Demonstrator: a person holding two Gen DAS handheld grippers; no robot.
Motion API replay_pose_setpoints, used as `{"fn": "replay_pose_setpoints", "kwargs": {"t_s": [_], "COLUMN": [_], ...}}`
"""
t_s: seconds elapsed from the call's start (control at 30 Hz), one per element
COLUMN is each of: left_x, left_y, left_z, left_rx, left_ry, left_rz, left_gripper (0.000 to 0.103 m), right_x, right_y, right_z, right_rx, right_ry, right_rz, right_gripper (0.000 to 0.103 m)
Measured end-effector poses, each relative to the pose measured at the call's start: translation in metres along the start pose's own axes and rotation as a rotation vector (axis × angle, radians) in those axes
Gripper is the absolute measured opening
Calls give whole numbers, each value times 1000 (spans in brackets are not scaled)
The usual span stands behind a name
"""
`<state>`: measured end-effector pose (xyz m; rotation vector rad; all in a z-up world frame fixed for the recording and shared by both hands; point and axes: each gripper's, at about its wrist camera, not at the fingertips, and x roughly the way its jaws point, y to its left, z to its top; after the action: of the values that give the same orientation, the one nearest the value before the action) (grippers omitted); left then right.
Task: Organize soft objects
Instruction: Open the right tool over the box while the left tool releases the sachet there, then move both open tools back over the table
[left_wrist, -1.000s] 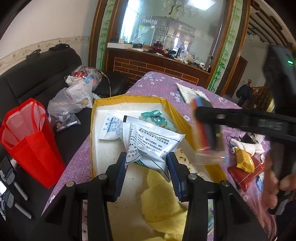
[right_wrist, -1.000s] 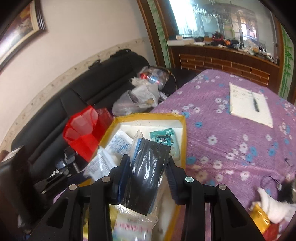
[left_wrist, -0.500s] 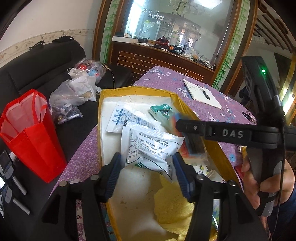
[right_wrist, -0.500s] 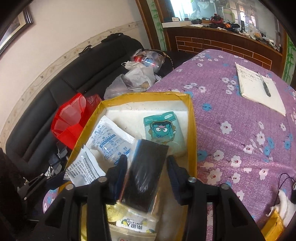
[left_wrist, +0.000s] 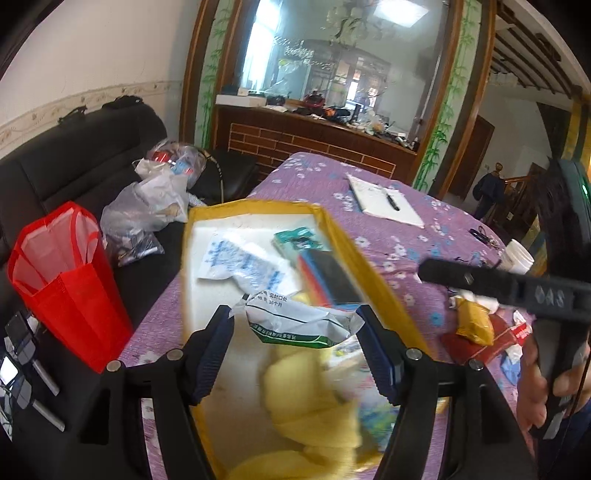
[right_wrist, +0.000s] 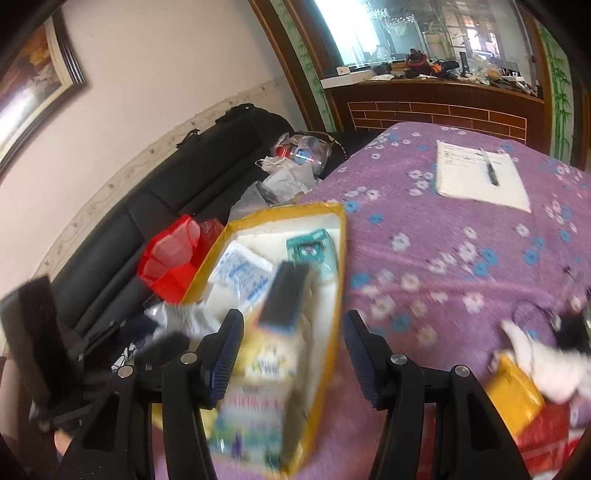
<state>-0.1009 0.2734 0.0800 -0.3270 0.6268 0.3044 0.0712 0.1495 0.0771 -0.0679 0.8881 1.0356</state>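
Both tongs released, jaws just opening; left tongs (left_wrist: 295, 350) straddle white pouch (left_wrist: 299, 325) in yellow box (left_wrist: 384, 295), centre frame; right tongs (right_wrist: 293, 360) clear of black-topped pack (right_wrist: 286, 299) lying ahead, long axis up-frame; lower-right bench items nearer right hand.

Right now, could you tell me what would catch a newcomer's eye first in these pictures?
Probably the yellow-rimmed box at the purple flowered tablecloth's edge, holding packets and yellow sponges. Next, the bright red bag beside the black sofa. A white notepad with a pen lies farther back on the table.
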Motion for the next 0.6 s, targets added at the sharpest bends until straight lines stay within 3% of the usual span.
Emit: {"fn": "replay_pose_setpoints", "kwargs": {"t_s": [0.33,0.43,0.6], "left_x": [-3,1,24], "left_y": [-91,-122,-168], "left_z": [-13,-20,-31], "left_rx": [139,192,247], "left_ry": [23,41,109], "left_rz": [-65,-94,-135], "left_gripper": [68,69,70], "right_x": [-90,-120,-173], "right_y": [-54,-82,-146], "right_z": [-62,-80,-108], "right_rx": [68,105,238], "right_ry": [-50,-73,-200], "right_rz": [-25,-74,-113], "right_gripper": [61,68,73]}}
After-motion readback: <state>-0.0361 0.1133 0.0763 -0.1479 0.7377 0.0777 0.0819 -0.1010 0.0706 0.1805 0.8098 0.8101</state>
